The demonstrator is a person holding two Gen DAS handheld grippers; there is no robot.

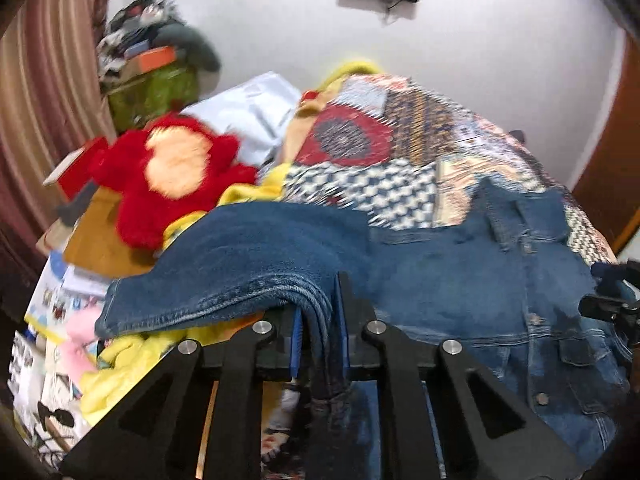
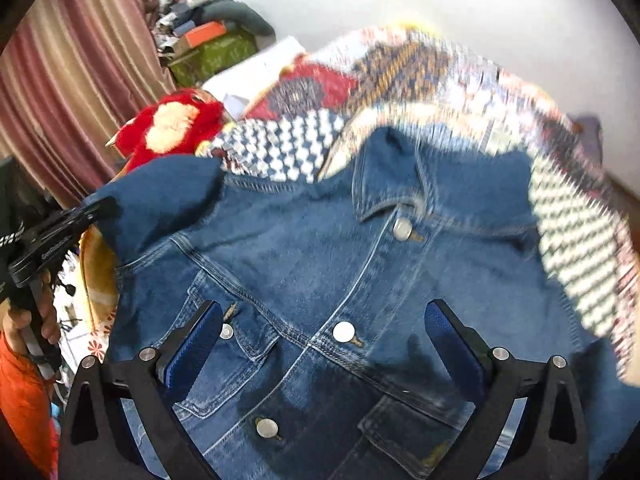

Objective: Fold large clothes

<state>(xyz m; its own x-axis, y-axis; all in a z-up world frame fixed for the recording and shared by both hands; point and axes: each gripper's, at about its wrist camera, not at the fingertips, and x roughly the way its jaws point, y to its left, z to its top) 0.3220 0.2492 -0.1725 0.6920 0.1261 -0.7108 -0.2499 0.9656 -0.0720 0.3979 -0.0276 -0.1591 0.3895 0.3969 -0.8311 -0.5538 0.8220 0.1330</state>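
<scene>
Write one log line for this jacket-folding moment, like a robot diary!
step: folding sleeve | left gripper: shut on denim jacket sleeve | right gripper: open above jacket front | surface: patchwork quilt

The denim jacket is thick matt blue cloth with shiny metal buttons. The patchwork bedcover is printed cloth, and the red plush toy looks fluffy.

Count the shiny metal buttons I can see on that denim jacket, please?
4 in the right wrist view: one at the collar, one mid-front, one lower, one on the chest pocket. Others may be hidden.
</scene>
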